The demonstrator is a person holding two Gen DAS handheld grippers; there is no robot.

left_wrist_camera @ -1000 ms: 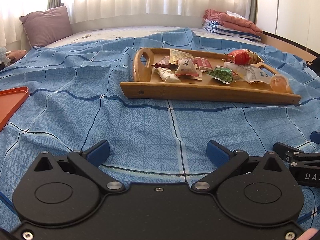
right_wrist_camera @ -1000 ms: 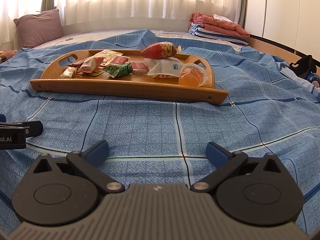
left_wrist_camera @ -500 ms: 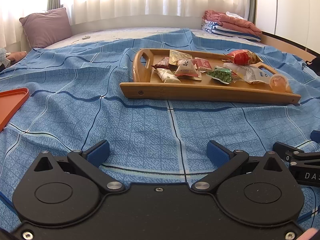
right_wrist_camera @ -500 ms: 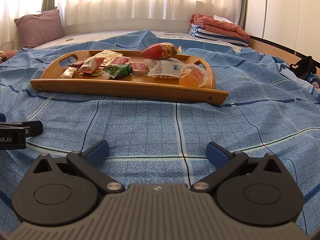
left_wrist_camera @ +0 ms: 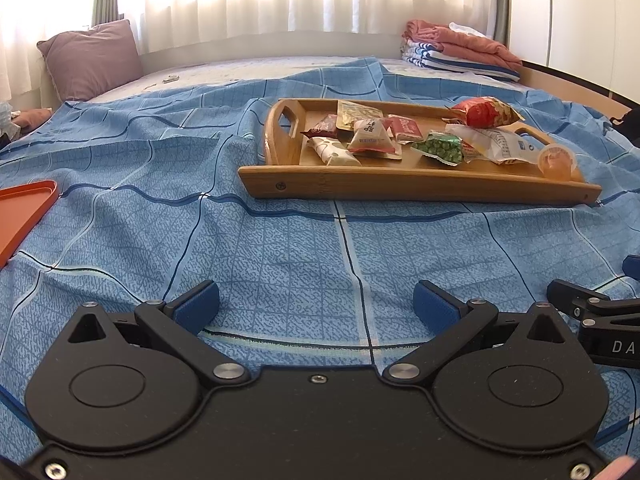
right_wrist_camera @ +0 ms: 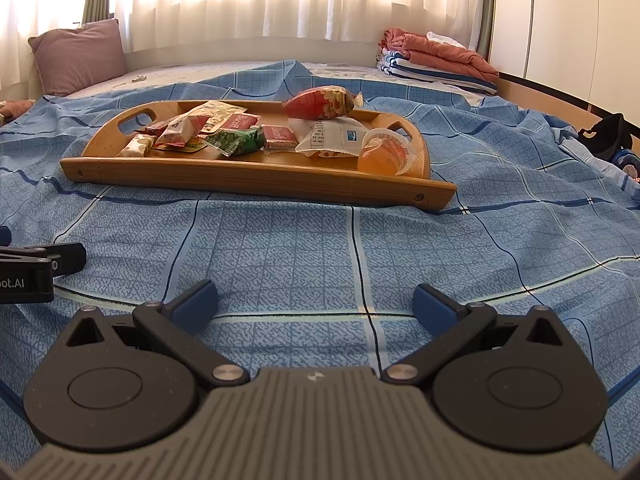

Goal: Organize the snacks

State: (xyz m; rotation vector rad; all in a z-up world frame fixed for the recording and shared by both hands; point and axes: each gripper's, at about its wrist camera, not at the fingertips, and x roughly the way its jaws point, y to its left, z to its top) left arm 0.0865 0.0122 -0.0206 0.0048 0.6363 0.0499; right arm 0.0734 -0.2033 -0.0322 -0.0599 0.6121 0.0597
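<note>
Resting on the blue checked bedspread [left_wrist_camera: 280, 248], the wooden tray [right_wrist_camera: 256, 178] held snack packets: a green pea packet [right_wrist_camera: 236, 141], a red bag [right_wrist_camera: 318, 103] and a jelly cup [right_wrist_camera: 386, 153]. Left gripper [left_wrist_camera: 316, 304] and right gripper [right_wrist_camera: 316, 302] hovered near the tray, fingers apart, empty.

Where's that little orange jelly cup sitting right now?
The orange jelly cup lies at the right end of the wooden tray, by its near rim, beside the white packet.
</note>
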